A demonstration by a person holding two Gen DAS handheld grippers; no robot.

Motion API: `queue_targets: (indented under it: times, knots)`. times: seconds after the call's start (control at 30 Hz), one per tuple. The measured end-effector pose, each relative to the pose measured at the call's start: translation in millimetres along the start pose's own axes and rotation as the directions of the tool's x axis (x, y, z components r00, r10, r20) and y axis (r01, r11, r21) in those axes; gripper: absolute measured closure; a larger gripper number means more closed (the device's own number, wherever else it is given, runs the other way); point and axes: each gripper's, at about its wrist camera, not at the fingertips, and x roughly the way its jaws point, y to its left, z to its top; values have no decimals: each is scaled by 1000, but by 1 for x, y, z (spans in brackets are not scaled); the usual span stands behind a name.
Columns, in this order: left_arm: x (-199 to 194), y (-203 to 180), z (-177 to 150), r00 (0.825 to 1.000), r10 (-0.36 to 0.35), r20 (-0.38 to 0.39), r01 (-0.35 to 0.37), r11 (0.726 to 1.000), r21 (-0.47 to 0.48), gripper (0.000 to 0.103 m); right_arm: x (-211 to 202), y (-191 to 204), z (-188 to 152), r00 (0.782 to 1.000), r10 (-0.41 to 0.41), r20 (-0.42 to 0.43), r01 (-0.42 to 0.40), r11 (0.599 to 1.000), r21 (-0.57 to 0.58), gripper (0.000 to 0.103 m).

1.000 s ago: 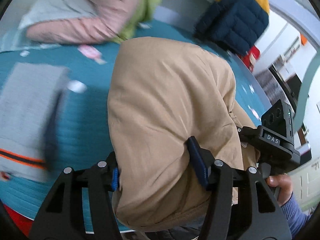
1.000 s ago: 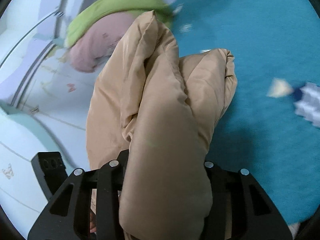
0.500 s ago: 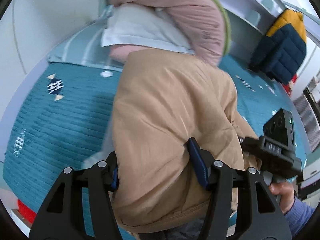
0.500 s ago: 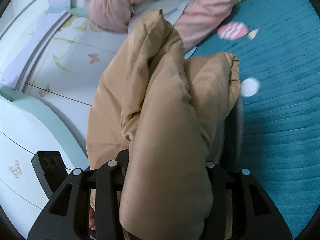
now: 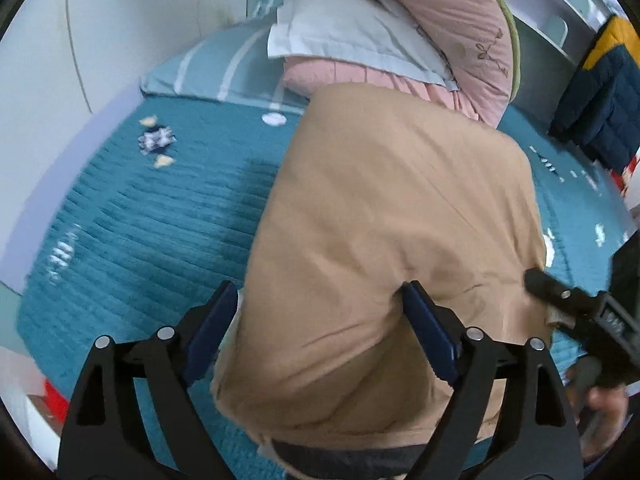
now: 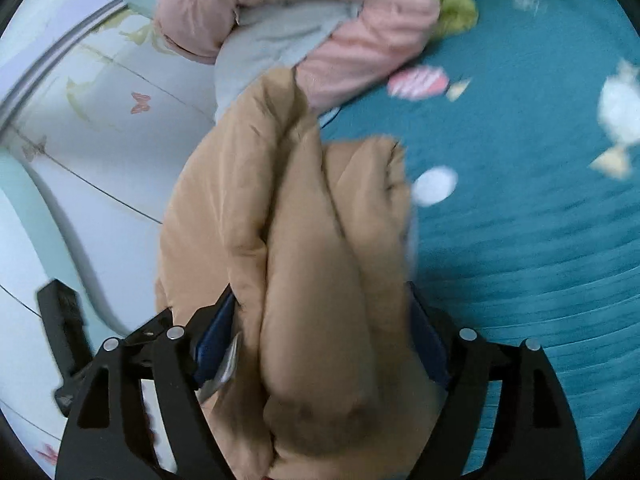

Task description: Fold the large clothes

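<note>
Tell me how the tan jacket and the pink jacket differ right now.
The tan jacket is clamped in both the left gripper and right gripper; the pink jacket is untouched. The tan one hangs bunched in folds; the pink one lies piled on the teal bedspread. Both look padded.

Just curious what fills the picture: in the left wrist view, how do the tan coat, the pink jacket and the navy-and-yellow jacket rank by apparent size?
1. tan coat, though it sits nearest the camera.
2. pink jacket.
3. navy-and-yellow jacket, farthest away, so true size is unsure.
</note>
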Motion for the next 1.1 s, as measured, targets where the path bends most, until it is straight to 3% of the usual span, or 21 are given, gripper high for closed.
queue_targets:
  times: [0.17, 0.27, 0.33, 0.43, 0.47, 0.6, 0.73, 0.87, 1.0, 1.07, 1.1]
  knots:
    - [-29, -20, -16, 998, -16, 61, 14, 999, 30, 14, -26, -3, -5, 997, -64, 33, 66, 996, -61, 27]
    - [-25, -35, -25, 999, -40, 21, 39, 998, 50, 14, -38, 32, -4, 997, 5, 78, 7, 988, -156, 50]
    - [-20, -44, -30, 998, -55, 0, 55, 996, 69, 14, -32, 52, -4, 995, 99, 25, -91, 971, -219, 79]
    - [-11, -57, -39, 1000, -25, -19, 26, 995, 98, 14, -3, 68, -9, 989, 119, -82, -137, 952, -273, 87]
    - [-10, -59, -41, 1000, -24, -17, 26, 995, 94, 14, 12, 66, -12, 987, 92, -130, -125, 954, -273, 88]
    - [-15, -56, -48, 998, -57, -9, 57, 996, 65, 13, 41, 33, -17, 982, -17, -186, -19, 981, -193, 103]
    - [-28, -46, -52, 999, -51, 15, 51, 999, -2, 12, 45, 18, -18, 979, -34, -199, -1, 985, -172, 103]
    - [-53, -45, -55, 998, 2, 63, 1, 999, -39, 12, 19, 24, -19, 978, 82, -192, -109, 985, -135, 96]
    - [-85, -57, -60, 991, 77, 108, -72, 996, -51, 12, -32, 48, -17, 989, 92, -119, -117, 969, -218, 67]
    - [-104, -64, -63, 985, 123, 125, -115, 991, -65, 11, -62, 60, -22, 996, 36, -84, -59, 954, -295, 60]
    - [-118, -69, -65, 981, 135, 137, -126, 989, -73, 9, -81, 66, -26, 998, 0, -58, -20, 940, -341, 51]
